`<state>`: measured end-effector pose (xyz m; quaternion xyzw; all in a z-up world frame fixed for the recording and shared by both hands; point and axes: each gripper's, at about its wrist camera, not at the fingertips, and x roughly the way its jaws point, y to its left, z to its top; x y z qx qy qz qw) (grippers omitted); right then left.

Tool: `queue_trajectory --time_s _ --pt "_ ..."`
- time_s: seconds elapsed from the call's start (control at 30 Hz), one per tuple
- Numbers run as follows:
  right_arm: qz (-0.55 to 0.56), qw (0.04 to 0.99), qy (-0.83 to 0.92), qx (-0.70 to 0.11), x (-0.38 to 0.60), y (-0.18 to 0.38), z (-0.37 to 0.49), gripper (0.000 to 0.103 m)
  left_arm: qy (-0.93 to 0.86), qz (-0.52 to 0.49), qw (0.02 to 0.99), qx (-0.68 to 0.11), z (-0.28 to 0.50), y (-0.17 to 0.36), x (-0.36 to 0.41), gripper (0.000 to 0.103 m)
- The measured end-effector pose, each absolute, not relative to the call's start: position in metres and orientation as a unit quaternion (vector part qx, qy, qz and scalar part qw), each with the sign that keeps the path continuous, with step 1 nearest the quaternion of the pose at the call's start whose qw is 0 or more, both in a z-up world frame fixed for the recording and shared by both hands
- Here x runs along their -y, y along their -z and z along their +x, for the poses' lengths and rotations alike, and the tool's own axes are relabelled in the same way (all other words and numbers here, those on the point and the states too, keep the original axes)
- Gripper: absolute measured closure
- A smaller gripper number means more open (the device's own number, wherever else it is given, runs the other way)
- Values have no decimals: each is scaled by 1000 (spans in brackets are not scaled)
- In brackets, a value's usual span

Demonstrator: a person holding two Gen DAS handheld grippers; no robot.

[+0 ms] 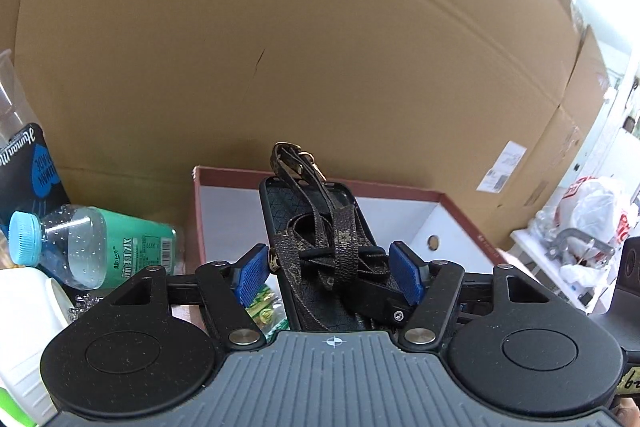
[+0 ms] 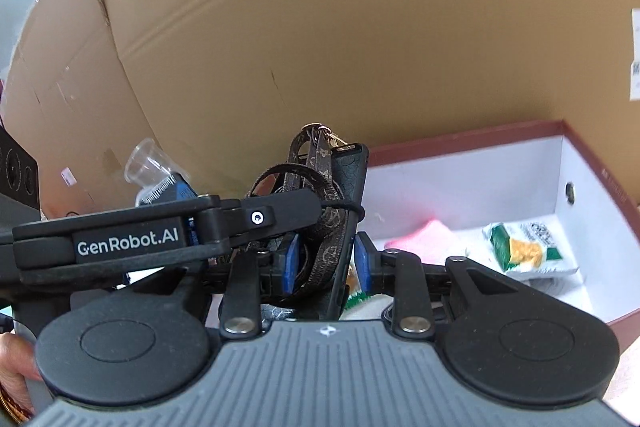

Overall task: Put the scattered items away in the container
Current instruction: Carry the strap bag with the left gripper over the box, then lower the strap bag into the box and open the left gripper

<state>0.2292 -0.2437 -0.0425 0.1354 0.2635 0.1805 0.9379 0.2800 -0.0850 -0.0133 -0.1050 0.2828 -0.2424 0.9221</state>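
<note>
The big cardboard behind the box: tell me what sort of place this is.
Probably a storeroom or cluttered home work corner: large cardboard cartons stand behind the shoe box, and a plastic shopping bag sits nearby.

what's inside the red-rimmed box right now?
In the box, right wrist view: a green-and-white snack packet and something pink on the white floor. The phone case and the jaws cover the near-left part; a further packet shows partly there.

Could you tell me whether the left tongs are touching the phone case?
Apart: the left wrist view shows clear gaps between both blue pads of the opening left tongs and the phone case.
</note>
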Motion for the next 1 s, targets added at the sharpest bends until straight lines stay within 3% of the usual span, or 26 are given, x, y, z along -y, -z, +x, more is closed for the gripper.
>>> queue_trajectory --time_s 0.6,0.7,0.73,0.77,0.83,1.0 --pt "134 926 -173 -308 241 61 249 65 235 -65 926 -289 288 26 105 24" --pt "128 927 -170 -309 240 61 250 55 239 -73 927 -279 284 24 106 9" --pt "126 928 -170 -307 239 61 250 43 235 -73 929 -276 282 23 107 0" --pt "124 930 -167 -301 238 60 249 30 229 -72 933 -269 279 20 108 0" --pt "112 939 -160 -284 237 58 244 16 227 -60 936 -260 274 15 110 0" --pt "80 952 -153 -254 230 48 234 5 219 -42 941 -255 268 6 113 0"
